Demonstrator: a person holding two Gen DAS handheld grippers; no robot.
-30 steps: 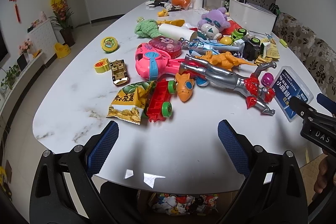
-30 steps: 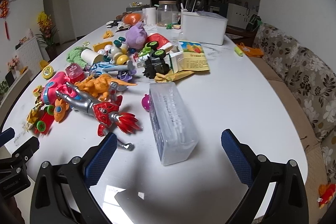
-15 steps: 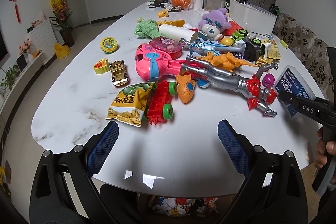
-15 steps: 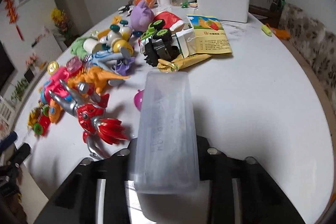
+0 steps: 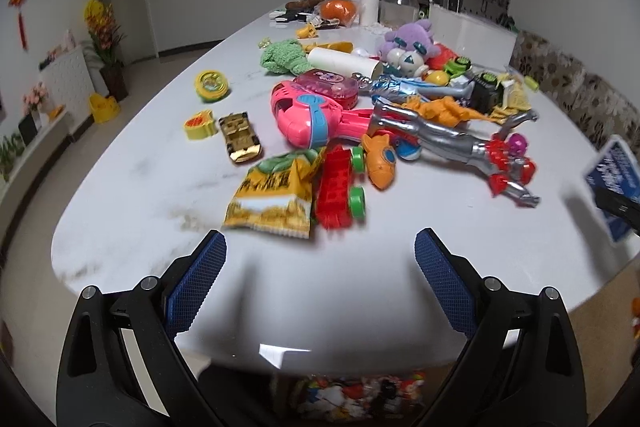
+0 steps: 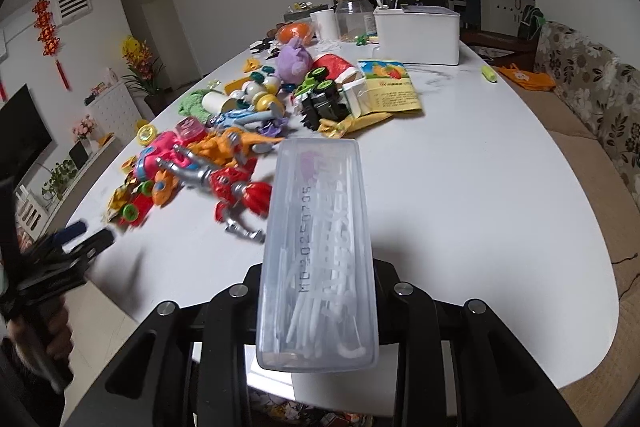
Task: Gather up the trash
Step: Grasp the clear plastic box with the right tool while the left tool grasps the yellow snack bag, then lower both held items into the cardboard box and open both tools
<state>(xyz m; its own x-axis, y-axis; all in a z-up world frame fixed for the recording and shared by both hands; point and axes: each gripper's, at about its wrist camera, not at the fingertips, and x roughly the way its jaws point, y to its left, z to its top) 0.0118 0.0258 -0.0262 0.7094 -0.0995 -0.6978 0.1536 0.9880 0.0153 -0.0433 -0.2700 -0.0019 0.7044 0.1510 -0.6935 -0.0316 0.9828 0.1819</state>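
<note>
right claw (image 6: 316, 291) now clamped on clear plastic box (image 6: 318, 247), lifted off table (image 6: 480, 187)

Table (image 5: 400, 267): glossy white marble-look; box (image 6: 316, 247) frosted clear plastic; snack bag (image 5: 272, 195) shiny foil (crinkled).

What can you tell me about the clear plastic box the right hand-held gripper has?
The clear plastic box is a long, frosted, translucent case holding thin white sticks. A printed code runs along its upper face, and a blue label shows on the other side. The right hand-held gripper is shut on its near end, holding it lifted off the white table, pointing away, touching nothing else.
</note>
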